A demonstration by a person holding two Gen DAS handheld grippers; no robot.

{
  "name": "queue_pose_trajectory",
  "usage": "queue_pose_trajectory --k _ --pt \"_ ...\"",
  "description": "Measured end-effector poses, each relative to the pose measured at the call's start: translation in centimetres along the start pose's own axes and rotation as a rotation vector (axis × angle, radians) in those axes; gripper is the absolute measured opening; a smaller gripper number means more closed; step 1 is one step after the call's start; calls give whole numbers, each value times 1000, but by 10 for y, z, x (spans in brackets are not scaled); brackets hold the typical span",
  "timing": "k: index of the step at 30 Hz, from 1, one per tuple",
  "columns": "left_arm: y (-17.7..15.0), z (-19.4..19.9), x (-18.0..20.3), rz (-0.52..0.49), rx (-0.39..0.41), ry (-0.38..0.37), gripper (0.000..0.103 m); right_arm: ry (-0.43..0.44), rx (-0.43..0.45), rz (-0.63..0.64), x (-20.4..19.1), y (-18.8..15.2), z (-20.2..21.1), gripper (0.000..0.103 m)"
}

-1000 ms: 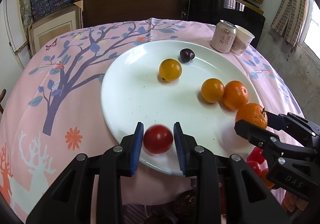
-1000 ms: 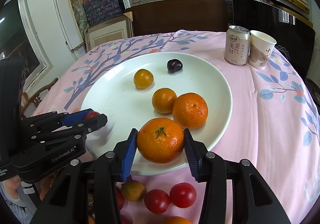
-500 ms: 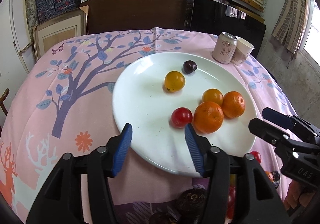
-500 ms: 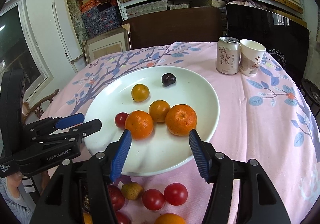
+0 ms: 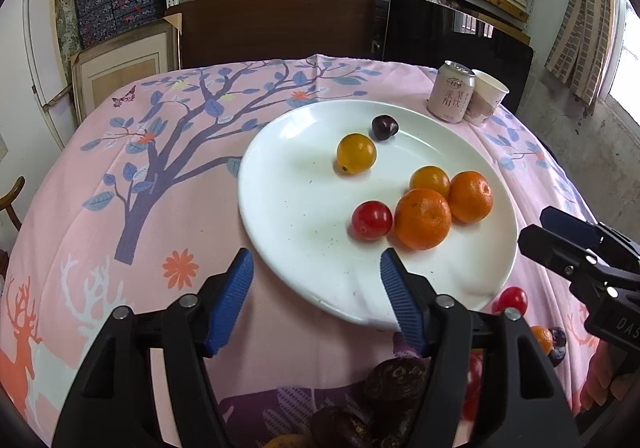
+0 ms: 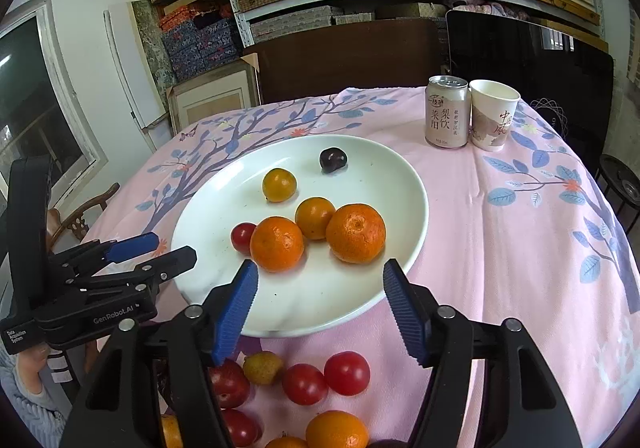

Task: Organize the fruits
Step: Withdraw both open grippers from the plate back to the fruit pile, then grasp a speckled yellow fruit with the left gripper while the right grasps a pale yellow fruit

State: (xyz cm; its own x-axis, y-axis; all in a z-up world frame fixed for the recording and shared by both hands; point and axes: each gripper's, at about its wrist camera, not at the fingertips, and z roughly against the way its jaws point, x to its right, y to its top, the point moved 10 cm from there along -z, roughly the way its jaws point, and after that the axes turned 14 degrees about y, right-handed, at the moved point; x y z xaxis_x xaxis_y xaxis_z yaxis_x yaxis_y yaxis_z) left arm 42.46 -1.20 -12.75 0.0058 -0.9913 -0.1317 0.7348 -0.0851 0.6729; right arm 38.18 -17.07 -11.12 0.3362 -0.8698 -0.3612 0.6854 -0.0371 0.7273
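Left wrist view: the left claw (image 5: 316, 280) stands released over the near rim of the white plate (image 5: 288, 232), its jaws having just been opening, with nothing between the blue pads; on the plate lie a red cherry tomato (image 5: 371, 220), two tangerines (image 5: 423, 218) touching each other, two yellow tomatoes (image 5: 355, 153) and a dark plum (image 5: 384, 126); the right claw (image 5: 560, 232) enters from the right edge, and dark wrinkled fruit (image 5: 396, 372) waits on the tabletop (image 5: 120, 248) below the claw. A drink can (image 5: 450, 91) and a paper cup (image 5: 486, 98) stand together beyond the plate.

Right wrist view: the right claw (image 6: 320, 288) is likewise released and empty, its jaws also just opened, hanging above the plate's near edge (image 6: 320, 312) — the nearer tangerine (image 6: 277, 244) sits just ahead of its left pad; the left claw (image 6: 160, 248) shows at the left, beside the plate. Unsorted fruit remains on the pink cloth below: red tomatoes (image 6: 346, 373), a small yellowish fruit (image 6: 262, 367) and another tangerine (image 6: 337, 430).

Handling, as judged: all the fruit is light and round, so it rolls freely on the glazed plate; the tomatoes are thin-skinned and soft — take them across the widest girth with gentle pressure; the tangerines tolerate a firmer hold, at the equator.
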Motion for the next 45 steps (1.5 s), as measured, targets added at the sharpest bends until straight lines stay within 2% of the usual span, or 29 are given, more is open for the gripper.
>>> queue_pose_trajectory --k 5,12,18,24,33,45 --pt "-2 17 -4 10 39 7 79 -14 18 12 -3 -5 10 67" --pt "-26 33 -12 16 49 21 85 -56 54 -2 4 -23 36 69" --pt "-53 48 -31 80 42 14 87 -87 96 -37 14 -35 57 74" --pt "-74 62 -47 150 39 -6 88 -121 106 -51 19 -50 66 75" --pt "-105 70 -49 153 12 0 89 -119 115 -53 18 -66 76 77" --pt "-128 73 -53 173 -27 -16 90 -125 119 -58 17 -80 84 78"
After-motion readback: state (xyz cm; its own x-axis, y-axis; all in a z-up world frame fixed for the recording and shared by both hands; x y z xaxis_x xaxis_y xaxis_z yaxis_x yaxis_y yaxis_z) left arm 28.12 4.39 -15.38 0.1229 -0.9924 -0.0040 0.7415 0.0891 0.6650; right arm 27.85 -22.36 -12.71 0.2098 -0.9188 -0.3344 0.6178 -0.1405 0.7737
